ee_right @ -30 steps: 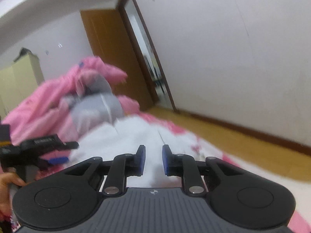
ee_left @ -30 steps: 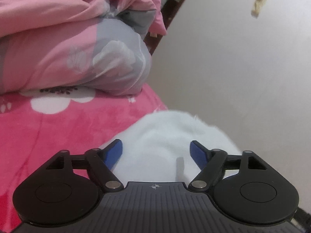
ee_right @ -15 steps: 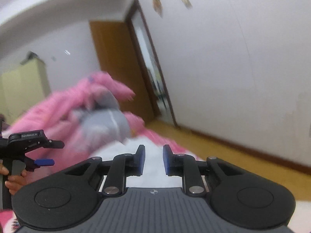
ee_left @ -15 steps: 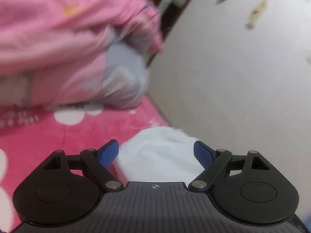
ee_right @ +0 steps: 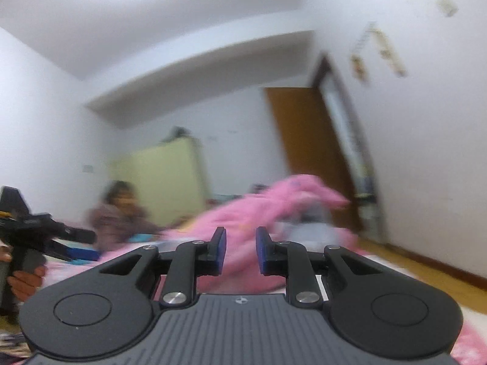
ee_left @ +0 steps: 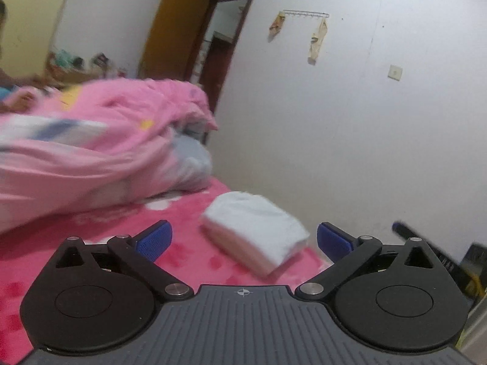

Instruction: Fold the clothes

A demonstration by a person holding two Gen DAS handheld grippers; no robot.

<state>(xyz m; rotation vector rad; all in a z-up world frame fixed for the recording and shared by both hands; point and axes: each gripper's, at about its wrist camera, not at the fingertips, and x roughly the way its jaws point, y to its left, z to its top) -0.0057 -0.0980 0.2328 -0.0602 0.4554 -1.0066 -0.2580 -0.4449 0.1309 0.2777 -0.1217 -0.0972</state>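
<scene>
At the far left of the left wrist view a heaped pink duvet (ee_left: 91,152) covers the head of the bed (ee_left: 188,261), which wears a pink flowered cover. Should the heap slump or be pulled, it could spill toward the folded piece and bury it.

Right of it, close to the bed's wall-side edge, lies a white garment (ee_left: 255,228), folded into a compact, thick bundle with its layered edges facing the camera. So the task's thing already lies folded. The risk here is its place: a nudge from the right could push it off the edge, and a careless one-sided pinch could lift only the top layers and let the fold fall open.

The left tool (ee_left: 242,240) hovers above and short of the bundle, fingers wide apart and empty; dropping down now could snag the fluffy cloth.

The right tool (ee_right: 240,251) points up into the room, fingers a narrow gap apart, holding nothing; the garment is out of its view, so reaching blind could miss it.
</scene>
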